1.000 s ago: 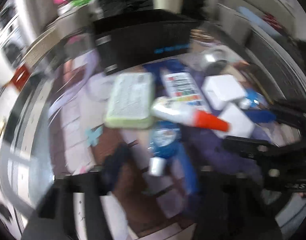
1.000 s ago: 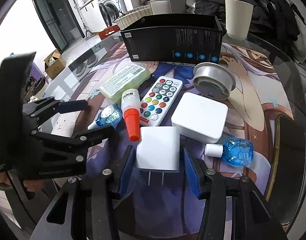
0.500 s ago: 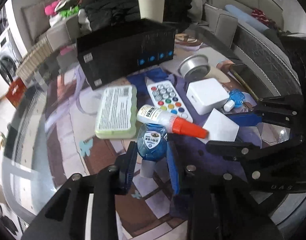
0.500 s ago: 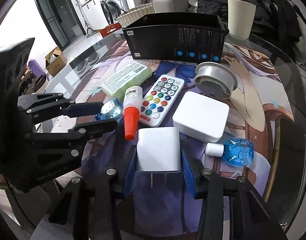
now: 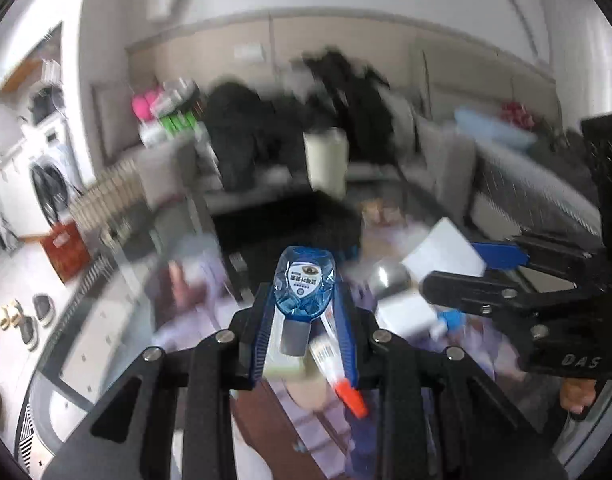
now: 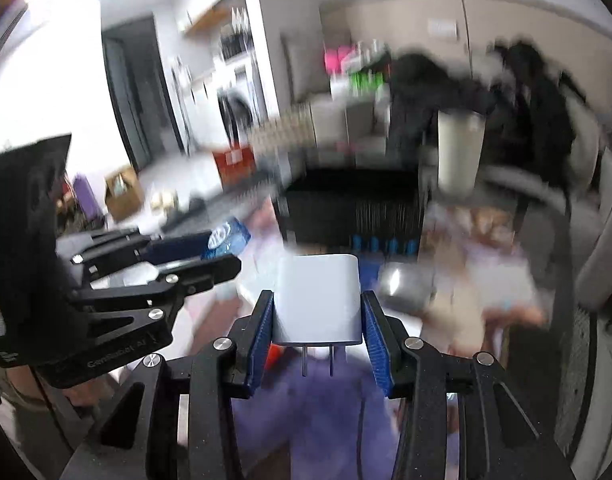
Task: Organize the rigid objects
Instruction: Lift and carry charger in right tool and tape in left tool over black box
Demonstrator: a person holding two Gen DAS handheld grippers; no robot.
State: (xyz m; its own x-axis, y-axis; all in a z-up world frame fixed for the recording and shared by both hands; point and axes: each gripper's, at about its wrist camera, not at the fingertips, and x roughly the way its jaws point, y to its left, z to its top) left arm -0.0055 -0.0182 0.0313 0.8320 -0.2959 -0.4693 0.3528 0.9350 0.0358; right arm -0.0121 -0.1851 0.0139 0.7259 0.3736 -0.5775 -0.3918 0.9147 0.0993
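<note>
My left gripper [image 5: 306, 308] is shut on a small blue bottle [image 5: 305, 286] with a grey cap and holds it lifted above the table. My right gripper [image 6: 318, 308] is shut on a white charger plug [image 6: 318, 300], prongs pointing back at me, also lifted. Each gripper shows in the other's view: the right one with the charger [image 5: 446, 254] on the right, the left one with the blue bottle [image 6: 225, 238] on the left. The open black box [image 6: 354, 216] stands ahead, blurred.
Blurred on the table below lie a glue bottle with an orange cap [image 5: 342, 380], a silver round tin [image 6: 402, 284], a white box [image 6: 502, 280] and another blue bottle [image 5: 450, 316]. A white cup [image 6: 460, 152] stands behind the black box.
Both grippers closed on their objects and lifted them off the table, tilting up toward the black box. The view is now motion-blurred.
</note>
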